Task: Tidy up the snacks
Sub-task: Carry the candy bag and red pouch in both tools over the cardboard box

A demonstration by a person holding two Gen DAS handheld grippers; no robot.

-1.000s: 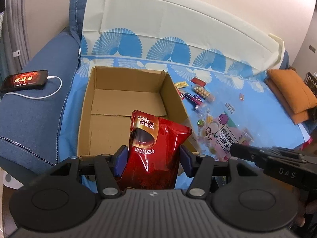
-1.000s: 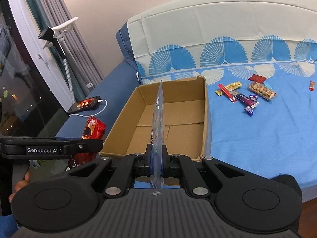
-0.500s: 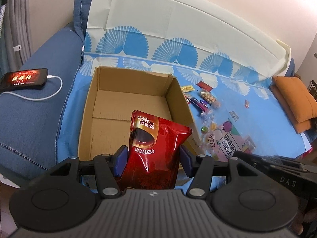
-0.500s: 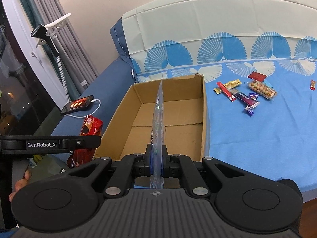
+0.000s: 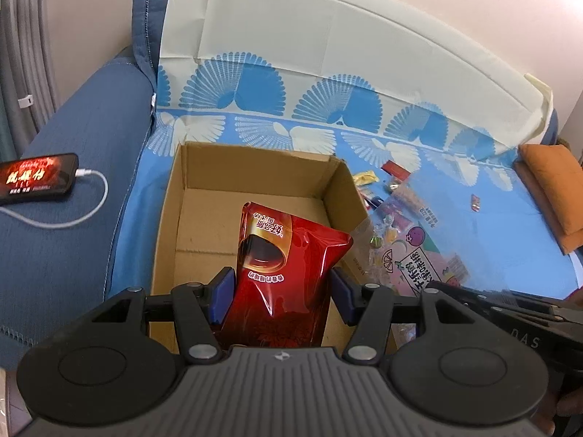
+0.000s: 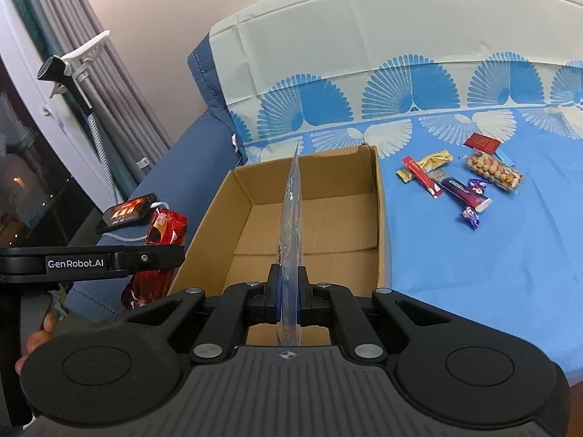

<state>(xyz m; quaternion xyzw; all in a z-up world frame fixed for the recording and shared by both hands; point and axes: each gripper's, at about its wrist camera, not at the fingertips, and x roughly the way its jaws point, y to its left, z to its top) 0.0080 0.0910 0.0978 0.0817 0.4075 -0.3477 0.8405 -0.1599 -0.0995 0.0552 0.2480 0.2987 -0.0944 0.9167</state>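
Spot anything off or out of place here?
Nothing damaged or spilled. Only oddity: a lit phone charging on the sofa arm beside the cardboard box. Loose snacks lie scattered on the blue cover, unsorted.

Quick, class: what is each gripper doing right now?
Left gripper: shut on the red snack bag.
Right gripper: shut on the clear flat packet.

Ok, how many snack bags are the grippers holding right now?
2. The red bag is gripped between the left gripper's pads. The thin clear bag, seen edge-on, is pinched in the shut right gripper. No other held bag shows.
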